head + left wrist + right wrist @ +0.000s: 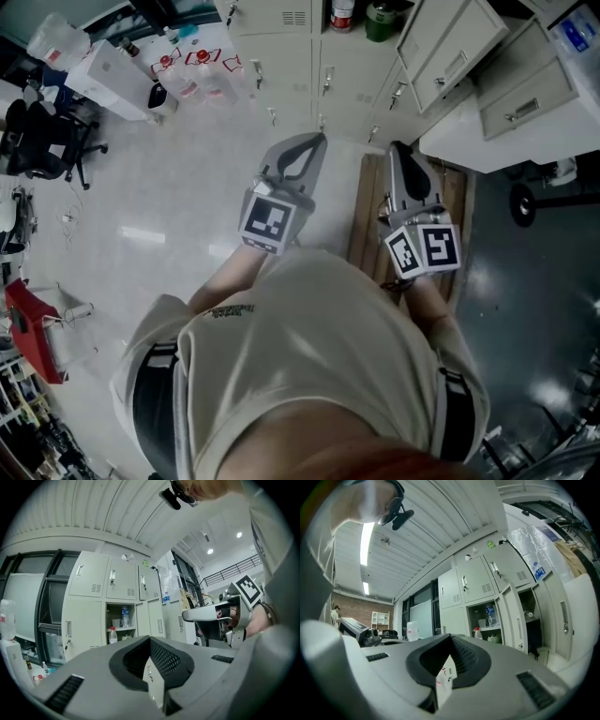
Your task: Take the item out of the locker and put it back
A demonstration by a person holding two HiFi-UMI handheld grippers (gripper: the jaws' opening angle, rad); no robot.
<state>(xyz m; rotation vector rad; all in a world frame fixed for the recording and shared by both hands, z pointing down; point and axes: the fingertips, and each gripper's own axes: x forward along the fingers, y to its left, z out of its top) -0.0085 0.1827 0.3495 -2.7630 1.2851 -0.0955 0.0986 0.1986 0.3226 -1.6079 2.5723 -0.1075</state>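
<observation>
Currently; left tool (150, 641) closed; right tool (451, 638) closed; locker (115, 611) bottle (124, 616) labels illegible

The cream metal locker (123, 581) is standing with one compartment's door hanging open. On its upper shelf a clear plastic water bottle with a blue label (124, 616) is standing upright beside a clear cup (116, 623). Below, a white bottle with a red cap (112, 635) is standing upright near a small round jar (126, 637).
</observation>
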